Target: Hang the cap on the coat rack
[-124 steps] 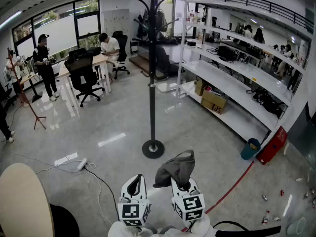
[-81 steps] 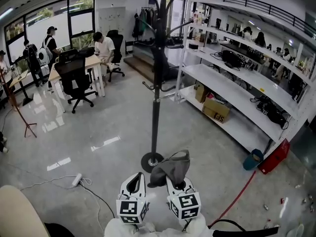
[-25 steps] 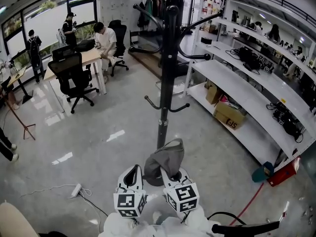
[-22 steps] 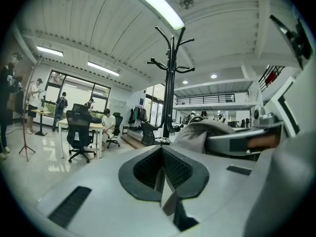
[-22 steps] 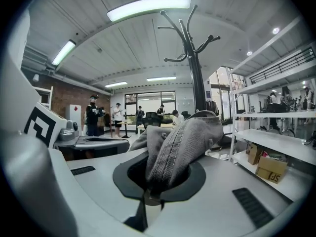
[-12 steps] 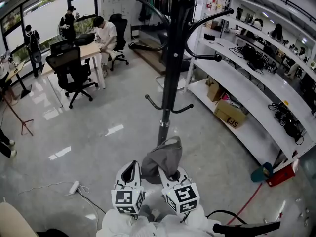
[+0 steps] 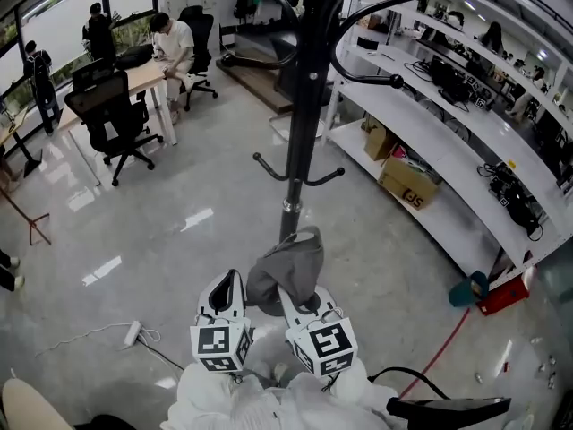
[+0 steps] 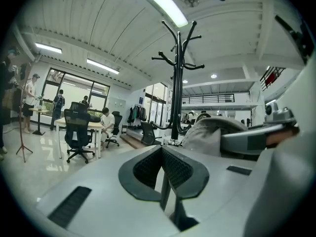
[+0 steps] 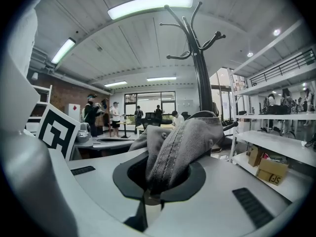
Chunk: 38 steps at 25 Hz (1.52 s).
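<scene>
The right tongs [image 7: 295, 301] pinch a grey cap [image 7: 286, 271] by a bunched fold of its cloth, which fills the hollow between the jaws in the right gripper view [image 9: 158, 181]. The cap [image 9: 185, 144] is held up in front of the black coat rack [image 7: 300, 106], low on its pole and below the lower pair of curved hooks [image 7: 299, 173]. It hangs on none of them. Whether the cloth brushes the pole cannot be told. Just beside them, the left tongs [image 7: 226, 292] are pressed together with nothing between the jaws [image 8: 163, 169]. White shelving [image 7: 430, 141] with a cardboard box [image 7: 407, 184] runs along the right, and a black office chair [image 7: 106, 115] stands on the glossy floor [image 7: 179, 240] at left.
</scene>
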Tool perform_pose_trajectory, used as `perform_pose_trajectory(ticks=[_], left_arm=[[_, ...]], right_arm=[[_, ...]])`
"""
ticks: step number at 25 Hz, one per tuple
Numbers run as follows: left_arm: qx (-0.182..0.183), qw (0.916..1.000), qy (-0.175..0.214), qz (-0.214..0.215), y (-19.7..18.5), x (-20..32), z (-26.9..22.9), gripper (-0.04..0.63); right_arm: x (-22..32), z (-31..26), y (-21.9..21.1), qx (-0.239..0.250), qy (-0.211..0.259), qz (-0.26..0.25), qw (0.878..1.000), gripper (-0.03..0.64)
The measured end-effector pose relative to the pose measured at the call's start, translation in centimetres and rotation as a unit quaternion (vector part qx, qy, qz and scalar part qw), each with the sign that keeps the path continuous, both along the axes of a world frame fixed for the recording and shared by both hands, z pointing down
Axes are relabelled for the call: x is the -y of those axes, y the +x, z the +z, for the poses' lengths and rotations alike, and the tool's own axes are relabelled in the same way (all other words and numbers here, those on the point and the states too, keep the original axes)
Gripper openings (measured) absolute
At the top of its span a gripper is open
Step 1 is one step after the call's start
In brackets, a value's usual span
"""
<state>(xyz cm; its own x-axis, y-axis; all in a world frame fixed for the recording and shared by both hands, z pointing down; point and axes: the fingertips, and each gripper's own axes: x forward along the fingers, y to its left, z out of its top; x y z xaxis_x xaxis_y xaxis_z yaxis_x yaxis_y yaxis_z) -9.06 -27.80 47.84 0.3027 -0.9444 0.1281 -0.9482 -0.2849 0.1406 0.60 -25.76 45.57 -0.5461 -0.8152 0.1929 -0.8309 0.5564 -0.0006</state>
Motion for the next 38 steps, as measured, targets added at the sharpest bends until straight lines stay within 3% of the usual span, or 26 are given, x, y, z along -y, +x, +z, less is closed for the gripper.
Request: perform_pose_trajectory(ticks=[38], left_arm=[[-0.008, 0.9986, -0.04, -0.033, -1.2, 1.9, 2.5, 0.0]], right_arm=[[5.5, 5.9, -0.2, -0.025, -0.053, -0.024, 0.998, 0.023]])
